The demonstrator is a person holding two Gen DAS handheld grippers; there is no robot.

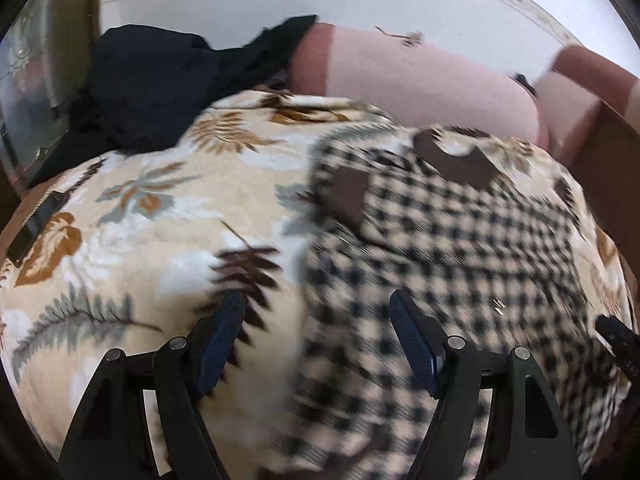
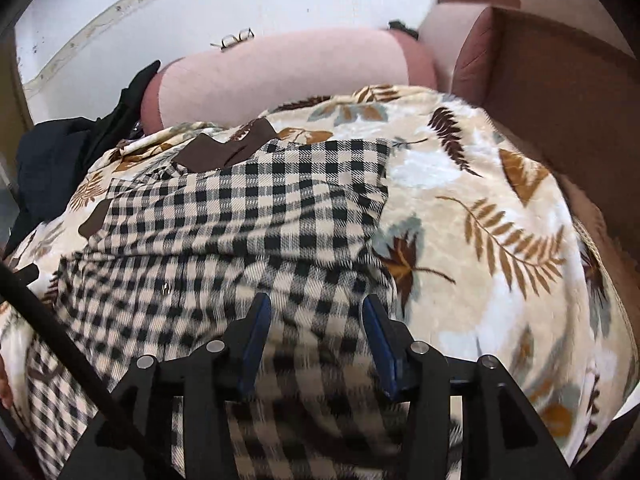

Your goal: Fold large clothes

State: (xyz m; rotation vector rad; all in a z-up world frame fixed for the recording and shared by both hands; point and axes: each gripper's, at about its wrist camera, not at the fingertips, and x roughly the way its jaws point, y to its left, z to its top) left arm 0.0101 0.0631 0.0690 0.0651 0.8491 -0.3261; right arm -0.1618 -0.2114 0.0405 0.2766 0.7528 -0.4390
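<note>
I've got the shirt [image 1: 460,240] lying on the blanket [image 1: 132,216], part folded by my reckoning: one side looks turned in, with a brown cuff [image 1: 348,196] lying on the checks and the collar [image 1: 456,160] toward the far edge of the blanket. The near hem looks loose, so more folds are left. My left gripper [image 1: 316,320] hangs wide over the shirt's left edge, nothing between its fingers. My right gripper [image 2: 316,316] stands partly open over the near hem, pads clear of the cloth. The left view alone gives me the phone [image 1: 36,220] at the blanket's left edge. The right view alone shows the glasses [image 2: 236,38] on the pink cushion [image 2: 280,68] and the shirt's straight right edge.
</note>
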